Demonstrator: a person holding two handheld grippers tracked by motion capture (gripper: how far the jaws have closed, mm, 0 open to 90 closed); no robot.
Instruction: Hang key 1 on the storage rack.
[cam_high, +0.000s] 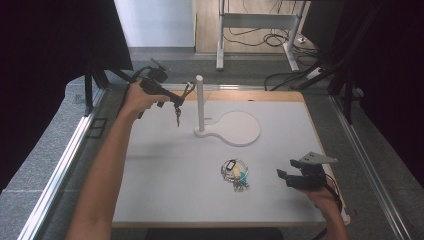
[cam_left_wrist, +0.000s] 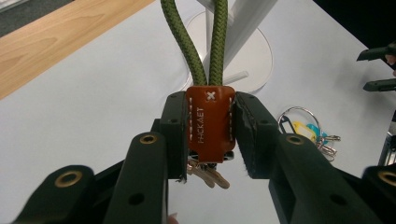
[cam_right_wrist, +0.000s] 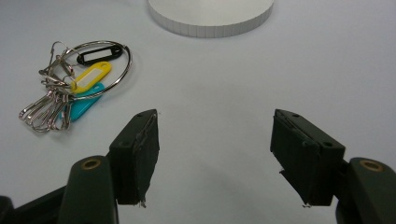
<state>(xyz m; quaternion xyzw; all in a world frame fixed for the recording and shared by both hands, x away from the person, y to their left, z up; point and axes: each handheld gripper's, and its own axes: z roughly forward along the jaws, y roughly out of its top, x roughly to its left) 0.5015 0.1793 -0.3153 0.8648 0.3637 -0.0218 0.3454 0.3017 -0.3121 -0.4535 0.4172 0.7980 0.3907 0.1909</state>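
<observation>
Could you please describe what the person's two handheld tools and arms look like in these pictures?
Both are black two-jaw tools with brass-coloured rivets at the jaw links and flat dark pads. The right tool carries a grey three-cornered plate on top, and a black cable loops by the wrist. The left tool is likewise black, with a dark cable arching behind it. Both forearms are bare, with no sleeves visible.

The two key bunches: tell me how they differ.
The corded keychain, with a green rope loop and orange leather tab, hangs clamped in the left tool beside the white stand. The ring bunch, a steel ring with black, yellow and blue tags, lies ungripped on the table. Both carry metal pieces.
</observation>
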